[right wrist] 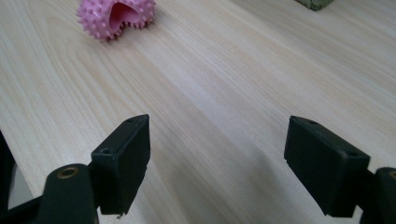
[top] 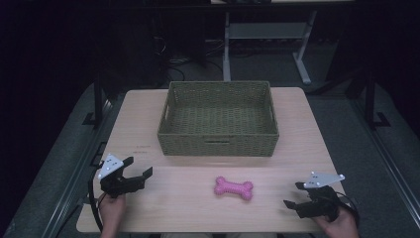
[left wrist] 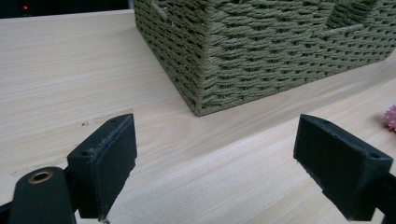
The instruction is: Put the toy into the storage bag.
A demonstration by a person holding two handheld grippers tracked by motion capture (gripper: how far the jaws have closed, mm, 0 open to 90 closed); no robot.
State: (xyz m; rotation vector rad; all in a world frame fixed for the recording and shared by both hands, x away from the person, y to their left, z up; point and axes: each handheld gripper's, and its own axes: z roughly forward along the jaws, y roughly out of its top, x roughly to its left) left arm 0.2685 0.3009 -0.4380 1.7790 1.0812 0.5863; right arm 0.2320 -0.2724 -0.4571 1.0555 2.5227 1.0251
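Both claws wide and empty, pink bone toy waiting between them on the table.

The left gripper (top: 133,168) and the right gripper (top: 295,194) each stand with jaws spread and nothing between them, while the pink bone toy (top: 234,188) lies flat on the pale wood-grain table (top: 188,208), between the two grippers and just in front of the basket (top: 218,141). The toy looks like soft rubber, knobbed at both ends and studded with little spikes, so a pinch on a rounded end may well squirm loose; the narrow waist seems the safer bite. The basket is olive woven cord, straight-walled, with handle cut-outs, and a low carry could catch its near rim and shove it back.
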